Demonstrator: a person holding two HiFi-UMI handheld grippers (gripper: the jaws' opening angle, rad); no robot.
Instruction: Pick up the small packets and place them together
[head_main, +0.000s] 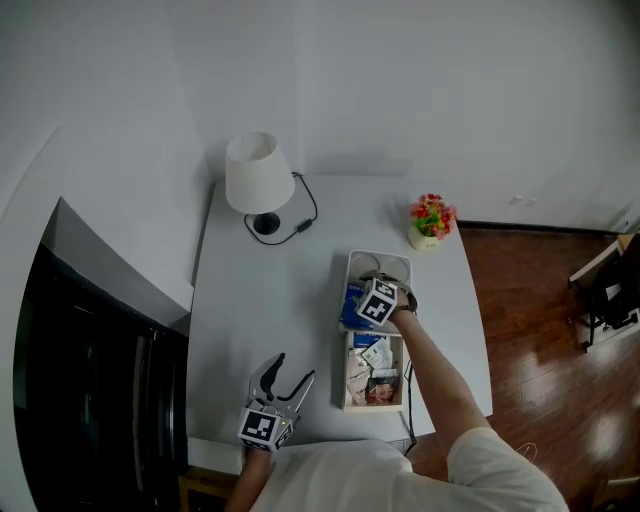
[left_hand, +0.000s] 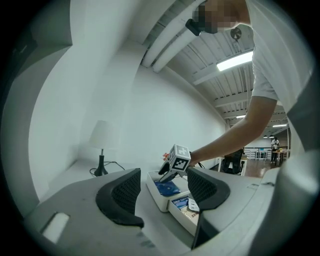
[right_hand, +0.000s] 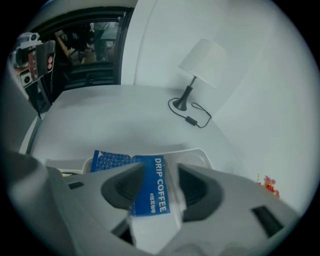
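Observation:
A blue "DRIP COFFEE" packet (right_hand: 152, 187) stands between the jaws of my right gripper (right_hand: 160, 186), face toward the camera, over the far white tray (right_hand: 197, 151). The jaws stand a little apart and the pads do not look pressed on it. From the head view, the right gripper (head_main: 369, 278) reaches into that far tray (head_main: 380, 257), where blue packets (head_main: 351, 306) lie. The near tray (head_main: 346, 385) holds several mixed packets (head_main: 372, 372). My left gripper (head_main: 297, 369) rests open and empty at the table's front edge, left of the trays; its view shows nothing between its jaws (left_hand: 162, 192).
A white lamp (head_main: 259, 175) with a black cable (head_main: 305, 215) stands at the table's back left. A small pot of flowers (head_main: 431, 220) is at the back right. The table edge (head_main: 300, 440) runs just below my left gripper; dark furniture (head_main: 90, 370) lies left.

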